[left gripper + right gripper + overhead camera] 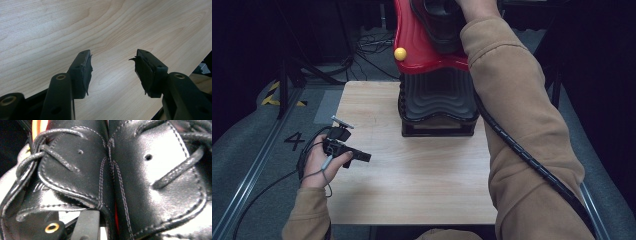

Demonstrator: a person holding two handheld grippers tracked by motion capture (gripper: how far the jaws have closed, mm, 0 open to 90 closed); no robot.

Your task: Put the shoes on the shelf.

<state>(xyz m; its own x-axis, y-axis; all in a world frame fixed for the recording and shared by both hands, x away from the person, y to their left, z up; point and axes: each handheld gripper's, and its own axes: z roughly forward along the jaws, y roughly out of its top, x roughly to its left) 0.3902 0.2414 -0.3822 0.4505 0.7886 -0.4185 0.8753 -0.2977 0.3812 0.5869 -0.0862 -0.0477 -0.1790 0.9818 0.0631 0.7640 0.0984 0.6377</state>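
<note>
Up close, the right gripper view shows two black leather shoes [140, 177] pressed side by side just ahead of its jaws, glossy, with neat stitching, round eyelets and dark cord laces; one jaw rises from the bottom edge between them, and whether the jaws pinch anything cannot be told. From the high view, the same pair sits as a dark shape on top of a red-and-black stand [432, 60] with one yellow ball [400, 53] on its side, the right hand [477, 7] reaching over it. Meanwhile the left gripper [113, 71] lies low over the bare wooden table [75, 25], its two jaws spread apart with nothing between their worn pads.
</note>
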